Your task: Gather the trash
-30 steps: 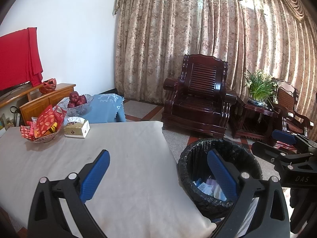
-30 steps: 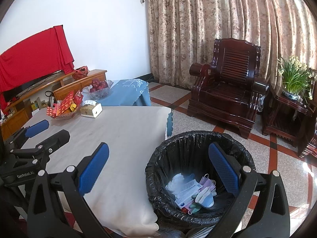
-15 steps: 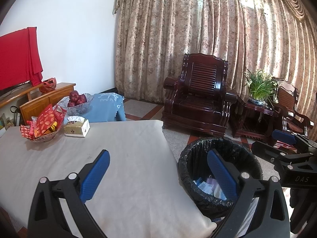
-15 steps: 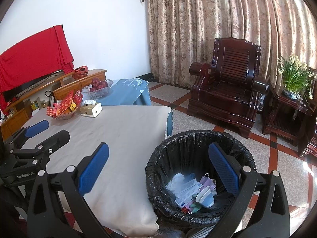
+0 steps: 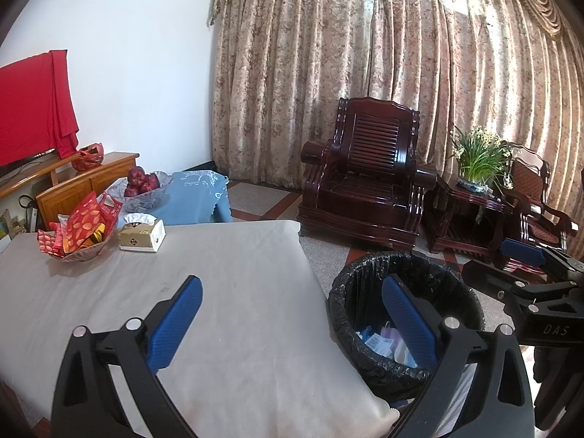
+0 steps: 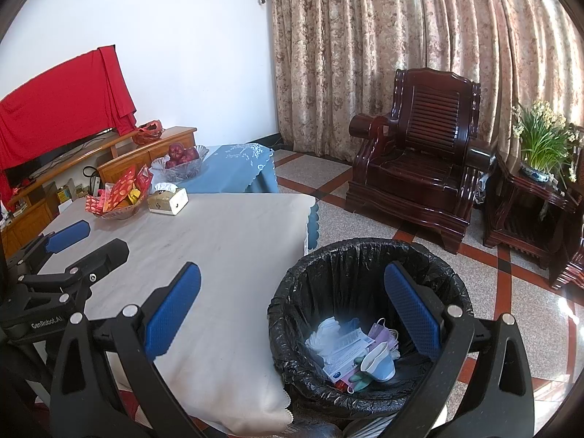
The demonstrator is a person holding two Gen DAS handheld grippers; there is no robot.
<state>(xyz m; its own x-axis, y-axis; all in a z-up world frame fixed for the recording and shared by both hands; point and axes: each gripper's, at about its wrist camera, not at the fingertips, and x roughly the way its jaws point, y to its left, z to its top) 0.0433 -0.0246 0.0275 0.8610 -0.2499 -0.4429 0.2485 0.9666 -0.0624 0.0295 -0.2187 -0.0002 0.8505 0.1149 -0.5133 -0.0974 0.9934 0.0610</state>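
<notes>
Hanging across the back wall, patterned curtains (image 5: 383, 73); one red cloth (image 6: 62, 109) draped at far left. Two dark wooden armchairs in the left wrist view: one (image 5: 365, 175) facing the room, a second (image 5: 533, 197) partly cut off at right. One potted plant (image 5: 478, 160) on a side table between them.

One table (image 5: 219, 292) under a plain beige cloth, bare near the grippers. A smaller blue-covered table (image 5: 197, 197) beyond it.

One bin (image 6: 365, 273) with a black liner, on the floor just beside the table's corner. Trash (image 6: 354, 346) lies inside at the bottom: white tissue, printed paper, face masks, perhaps three, hard to count in the pile.

Left gripper (image 5: 292, 314): fingers spread wide, nothing between them, over the table edge and bin. Seen from the right wrist view, its body reads "GenRobot.AI".

Right gripper (image 6: 292, 303): likewise wide and empty, right finger over the bin's mouth. Seen from the left wrist view, its body reads "DAS".

Far end of table: one glass bowl of red packets (image 5: 78, 230), one tissue box (image 5: 142, 235) just beside it. One glass bowl of apples (image 5: 142, 186) on the blue table.
</notes>
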